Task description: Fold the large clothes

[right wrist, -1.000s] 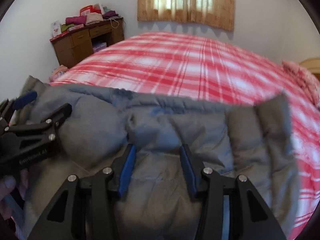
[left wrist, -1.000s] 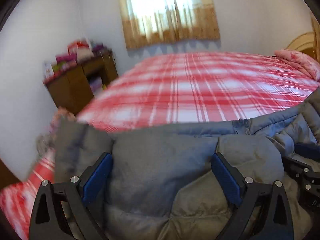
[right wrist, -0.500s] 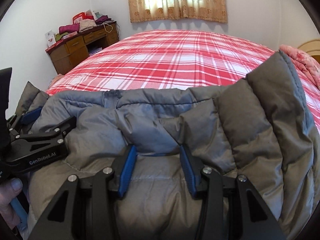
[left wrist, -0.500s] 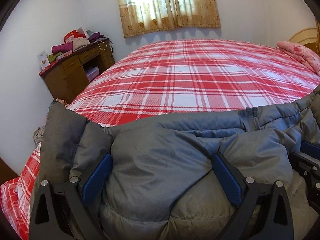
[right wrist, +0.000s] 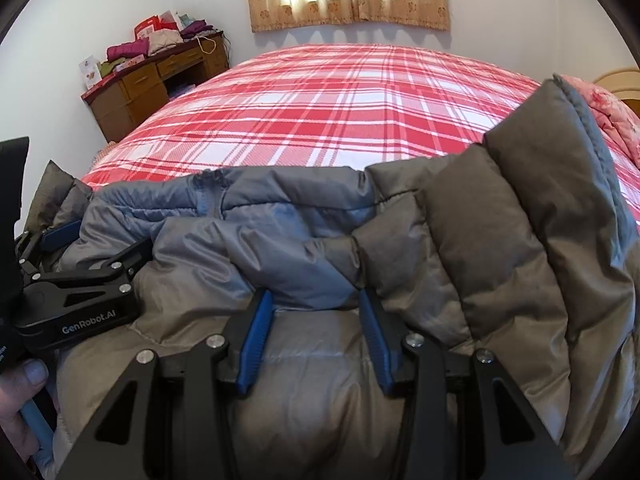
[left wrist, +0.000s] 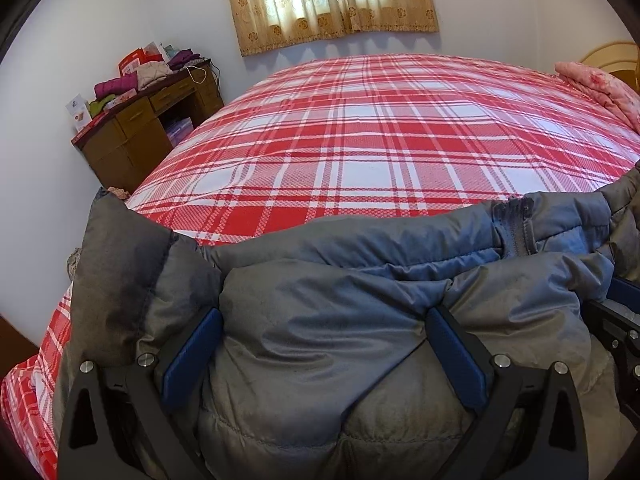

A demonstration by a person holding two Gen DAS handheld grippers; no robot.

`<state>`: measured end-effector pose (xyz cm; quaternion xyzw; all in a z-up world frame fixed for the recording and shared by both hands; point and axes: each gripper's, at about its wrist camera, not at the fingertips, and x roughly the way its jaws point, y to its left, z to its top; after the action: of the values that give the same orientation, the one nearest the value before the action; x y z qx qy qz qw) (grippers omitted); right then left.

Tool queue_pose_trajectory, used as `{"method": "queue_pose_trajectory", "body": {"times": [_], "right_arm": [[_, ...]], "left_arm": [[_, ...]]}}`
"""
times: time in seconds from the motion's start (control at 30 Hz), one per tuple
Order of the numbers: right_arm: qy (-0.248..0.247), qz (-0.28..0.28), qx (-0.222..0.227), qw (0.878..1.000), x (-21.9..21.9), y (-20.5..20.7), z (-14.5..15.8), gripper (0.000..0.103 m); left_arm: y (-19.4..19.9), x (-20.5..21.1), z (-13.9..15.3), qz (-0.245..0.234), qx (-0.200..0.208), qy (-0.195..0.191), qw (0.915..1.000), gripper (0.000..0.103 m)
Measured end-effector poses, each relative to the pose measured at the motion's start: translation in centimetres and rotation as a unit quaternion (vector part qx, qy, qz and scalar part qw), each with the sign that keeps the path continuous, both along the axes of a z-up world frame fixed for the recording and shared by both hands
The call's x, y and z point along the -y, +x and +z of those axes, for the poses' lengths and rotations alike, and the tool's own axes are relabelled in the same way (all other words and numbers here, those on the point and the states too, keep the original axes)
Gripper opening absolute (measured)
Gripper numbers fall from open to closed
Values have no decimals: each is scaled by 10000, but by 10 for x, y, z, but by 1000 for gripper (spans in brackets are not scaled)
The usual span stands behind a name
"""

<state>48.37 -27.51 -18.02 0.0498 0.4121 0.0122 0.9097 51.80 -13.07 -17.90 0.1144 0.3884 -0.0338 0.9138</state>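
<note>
- I had the grey puffer jacket [left wrist: 320, 320] held up at the near edge of the red plaid bed [left wrist: 360, 152], its upper hem bunched across both views and its bulk hanging below the cameras
- My left gripper [left wrist: 324, 344] was spread wide with a thick roll of padding filling the gap; both blue pads pressed into the fabric, so I judged it grasping the jacket
- My right gripper [right wrist: 316, 332] stood narrower, pinching a fold of the jacket [right wrist: 320, 272] just right of the zipper [right wrist: 212, 196]
- I judged the jacket light, soft and springy, with a slick shell likely to creep out of a shallow pinch
- I reckoned the stitched seams and hem near the zipper gave the surest hold, not the puffed cells
- A quilted flap [right wrist: 560, 208] stood up on the right, loose
</note>
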Motion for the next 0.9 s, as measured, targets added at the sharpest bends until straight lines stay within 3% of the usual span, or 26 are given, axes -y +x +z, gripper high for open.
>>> {"method": "queue_pose_trajectory", "body": {"times": [0.9], "right_arm": [[-441,-8,-171,9989,-11,6,-5,48]], "left_arm": [[6,6,-4,38,-103,161,9998,102]]}}
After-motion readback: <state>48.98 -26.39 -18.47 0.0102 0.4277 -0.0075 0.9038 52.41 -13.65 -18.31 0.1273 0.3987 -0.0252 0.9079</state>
